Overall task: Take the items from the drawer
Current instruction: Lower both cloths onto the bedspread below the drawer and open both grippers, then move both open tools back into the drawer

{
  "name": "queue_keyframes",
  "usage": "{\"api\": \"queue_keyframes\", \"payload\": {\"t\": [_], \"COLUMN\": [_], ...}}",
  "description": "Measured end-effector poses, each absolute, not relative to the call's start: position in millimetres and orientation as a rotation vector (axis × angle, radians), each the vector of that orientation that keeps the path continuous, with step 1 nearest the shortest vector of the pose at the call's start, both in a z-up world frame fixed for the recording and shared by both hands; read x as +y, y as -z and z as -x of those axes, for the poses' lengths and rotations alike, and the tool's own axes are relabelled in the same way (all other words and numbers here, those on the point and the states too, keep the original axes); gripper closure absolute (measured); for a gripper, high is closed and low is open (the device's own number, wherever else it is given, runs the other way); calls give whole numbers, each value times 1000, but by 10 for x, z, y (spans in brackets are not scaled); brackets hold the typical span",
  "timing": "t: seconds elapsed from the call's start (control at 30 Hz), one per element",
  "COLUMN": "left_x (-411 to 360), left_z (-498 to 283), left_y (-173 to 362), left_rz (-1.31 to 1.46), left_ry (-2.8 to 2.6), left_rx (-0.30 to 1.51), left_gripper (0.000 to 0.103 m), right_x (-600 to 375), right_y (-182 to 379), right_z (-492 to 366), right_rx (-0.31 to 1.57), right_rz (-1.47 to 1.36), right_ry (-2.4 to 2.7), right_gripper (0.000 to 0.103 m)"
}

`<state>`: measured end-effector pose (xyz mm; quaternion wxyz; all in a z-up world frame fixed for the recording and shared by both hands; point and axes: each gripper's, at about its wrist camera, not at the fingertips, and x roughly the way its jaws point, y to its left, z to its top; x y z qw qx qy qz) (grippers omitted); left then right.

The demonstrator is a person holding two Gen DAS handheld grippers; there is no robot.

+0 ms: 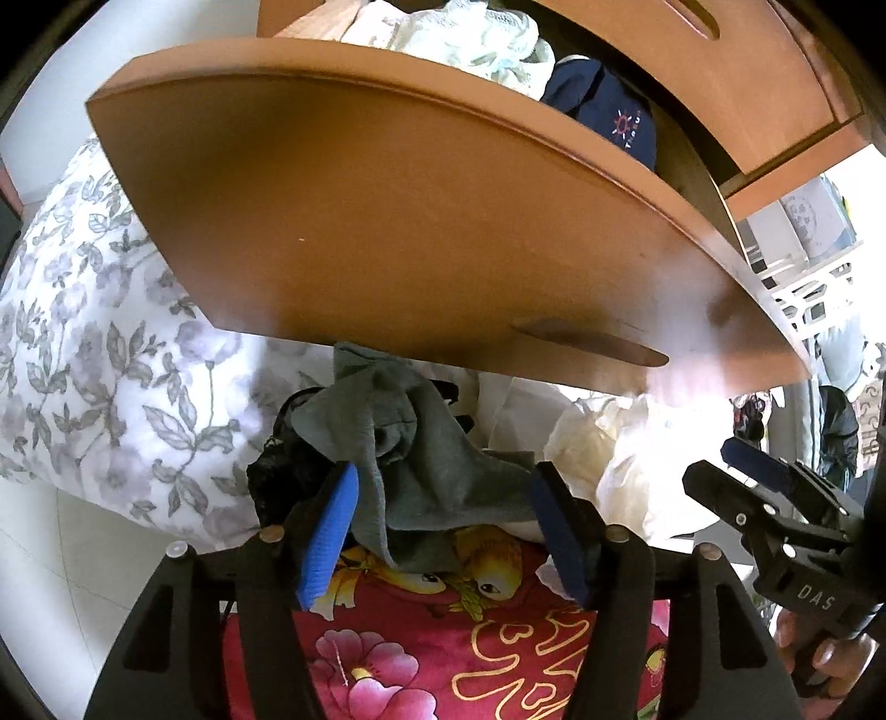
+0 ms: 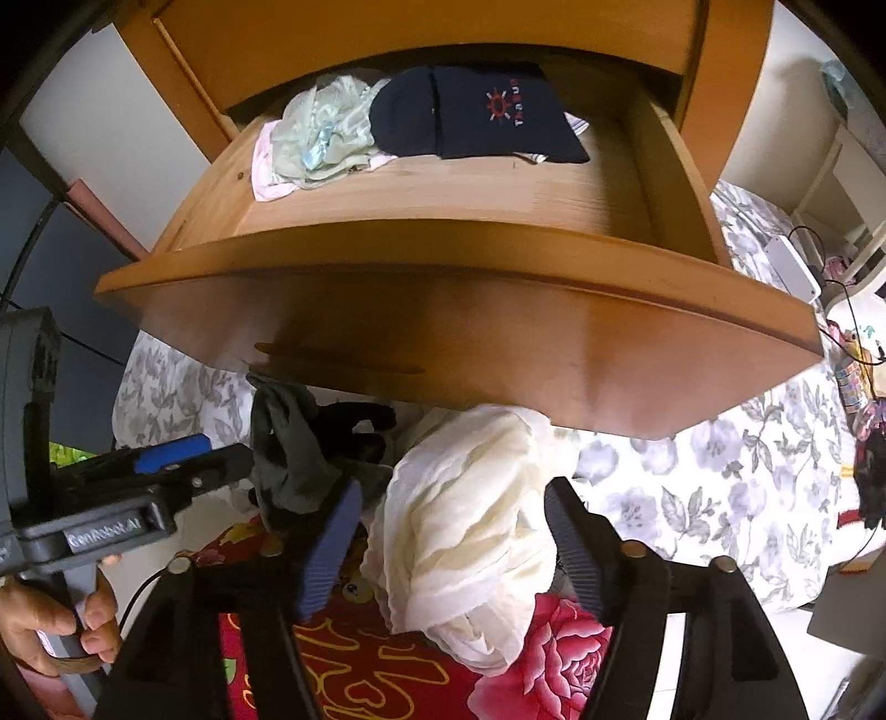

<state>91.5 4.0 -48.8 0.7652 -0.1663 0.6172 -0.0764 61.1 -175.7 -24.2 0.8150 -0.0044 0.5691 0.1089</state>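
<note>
The open wooden drawer (image 2: pixel 443 310) juts out above both grippers. Inside lie a navy cap (image 2: pixel 487 116) and a pale green garment (image 2: pixel 321 138); both show in the left wrist view too, the navy cap (image 1: pixel 609 111) and the pale green garment (image 1: pixel 470 39). Below the drawer front, a grey cloth (image 1: pixel 410 454) lies crumpled between the spread fingers of my left gripper (image 1: pixel 446 476), which is open. A cream cloth (image 2: pixel 470 498) sits loose between the fingers of my right gripper (image 2: pixel 454 493), also open. Both cloths rest on a red floral fabric (image 1: pixel 498 637).
A black garment (image 2: pixel 360 426) lies behind the grey cloth. White bedding with grey flowers (image 1: pixel 111 360) spreads left and right under the drawer. A hand (image 2: pixel 50 626) holds the left gripper's handle. A white lattice basket (image 1: pixel 803 288) stands at the far right.
</note>
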Motion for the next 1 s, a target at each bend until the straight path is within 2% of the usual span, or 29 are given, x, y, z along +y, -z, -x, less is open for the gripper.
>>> {"api": "queue_keyframes", "payload": {"t": [0.17,0.23,0.37,0.43,0.47,0.5,1.0], "left_x": [57,56,86,106,113,120,158], "left_z": [-913,-917,-907,-901,-897,-893,-809], "left_y": [469,465,458,446,442,427,150], "left_rz": [350,344,342,345,345,343,332], "left_ry": [146,140,127,113,106,99,85], "left_rx": [1335,1331,1320,1310,1300,1287,1175], "left_gripper": [31,30,30,21,10,6,6], "right_x": [-1857,-1902,-1942,-1949,-1951,-1947,-1893], "right_y": [252,252,236,220,213,201,48], "right_z": [-569,-561,-545,-528,-517,-505,-380], "right_rx": [1188,1173,1136,1114,1105,1092,969], "right_rz": [-25,-44,-60,-65,-67,-69,-48], "right_ry": [-202,-188,-179,-179,-181,-185,-203], "right_gripper": [15,0,0,0,0,0,0]}}
